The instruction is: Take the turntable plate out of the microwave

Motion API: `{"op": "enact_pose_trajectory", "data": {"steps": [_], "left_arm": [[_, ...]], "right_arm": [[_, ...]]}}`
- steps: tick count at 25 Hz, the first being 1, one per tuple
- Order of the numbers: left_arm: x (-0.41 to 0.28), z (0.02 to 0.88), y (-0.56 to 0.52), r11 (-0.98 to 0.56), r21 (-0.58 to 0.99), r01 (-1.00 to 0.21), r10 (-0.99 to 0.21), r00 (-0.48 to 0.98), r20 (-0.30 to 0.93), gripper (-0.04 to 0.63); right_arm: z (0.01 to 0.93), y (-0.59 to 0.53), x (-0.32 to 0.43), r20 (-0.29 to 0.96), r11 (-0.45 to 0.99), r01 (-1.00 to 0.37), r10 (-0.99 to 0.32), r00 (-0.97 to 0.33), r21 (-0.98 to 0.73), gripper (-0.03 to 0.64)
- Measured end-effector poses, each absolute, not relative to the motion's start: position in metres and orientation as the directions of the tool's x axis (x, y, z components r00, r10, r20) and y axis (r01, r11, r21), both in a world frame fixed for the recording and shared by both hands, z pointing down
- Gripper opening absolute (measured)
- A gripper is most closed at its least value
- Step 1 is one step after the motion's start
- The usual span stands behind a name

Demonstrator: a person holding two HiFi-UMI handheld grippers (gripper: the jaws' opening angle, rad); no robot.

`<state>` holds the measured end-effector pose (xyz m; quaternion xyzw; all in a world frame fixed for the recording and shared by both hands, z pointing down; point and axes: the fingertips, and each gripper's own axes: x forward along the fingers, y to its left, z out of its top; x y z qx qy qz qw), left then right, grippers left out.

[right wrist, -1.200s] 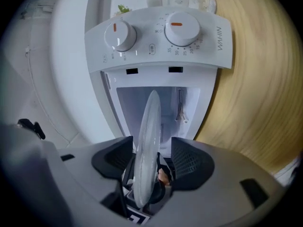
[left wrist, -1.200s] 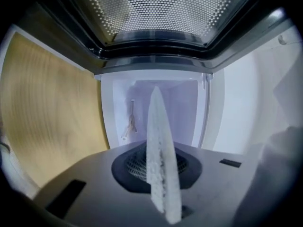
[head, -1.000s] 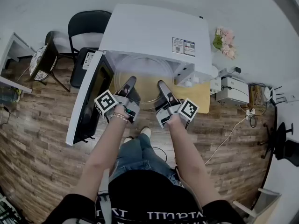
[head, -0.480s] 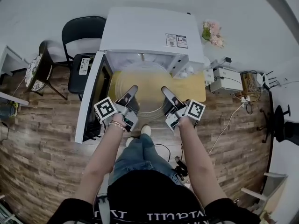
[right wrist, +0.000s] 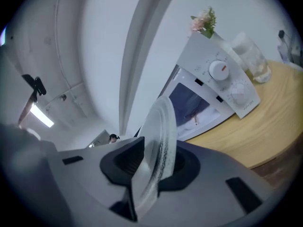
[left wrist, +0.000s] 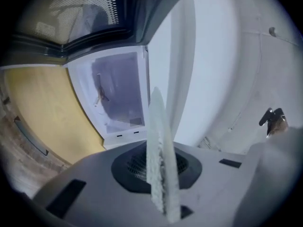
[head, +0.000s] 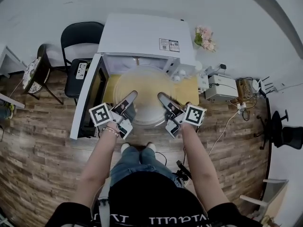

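Observation:
The clear glass turntable plate (head: 144, 96) hangs outside the white microwave (head: 142, 37), over the wooden table (head: 190, 94) in front of the open cavity. My left gripper (head: 128, 100) is shut on the plate's left rim, and the rim (left wrist: 158, 141) stands edge-on between its pads. On the plate's right rim sits my right gripper (head: 164, 100). Its jaws are closing, with the rim (right wrist: 161, 131) between the pads and pressed by them. The microwave door (head: 87, 98) stands swung open at the left.
A black chair (head: 78, 37) stands behind the door at the left. Flowers (head: 203, 37) and a white box with cables (head: 218, 86) are to the right of the microwave. A clear cup (right wrist: 251, 60) stands beside the control panel's dial (right wrist: 220, 70).
Both grippers have drawn back toward me and risen, bringing the plate out of the microwave cavity to above the table's front. The right gripper has rolled.

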<state>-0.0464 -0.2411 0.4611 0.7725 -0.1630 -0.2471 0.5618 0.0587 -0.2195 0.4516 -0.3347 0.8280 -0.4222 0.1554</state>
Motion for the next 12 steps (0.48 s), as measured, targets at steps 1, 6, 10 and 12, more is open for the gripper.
{"op": "enact_pose_trajectory", "data": {"steps": [1, 6, 10, 12], "left_arm": [[-0.045, 0.454, -0.24, -0.341, 0.94, 0.019, -0.52, 0.829, -0.206, 0.035], [-0.033, 0.42, -0.236, -0.465, 0.885, -0.016, -0.499, 0.83, -0.247, 0.035], [-0.023, 0.386, -0.229, -0.567, 0.824, 0.0, -0.459, 0.83, -0.316, 0.035], [-0.019, 0.369, -0.226, -0.623, 0.782, 0.009, -0.43, 0.832, -0.352, 0.035]], "right_arm": [[0.448, -0.218, 0.059, 0.038, 0.437, -0.447, -0.681, -0.732, -0.781, 0.091], [0.427, -0.214, 0.071, 0.049, 0.491, -0.554, -0.718, -0.694, -0.672, 0.145], [0.396, -0.208, 0.08, -0.027, 0.556, -0.577, -0.734, -0.679, -0.598, 0.16], [0.38, -0.204, 0.083, -0.071, 0.593, -0.557, -0.719, -0.691, -0.581, 0.155]]}}
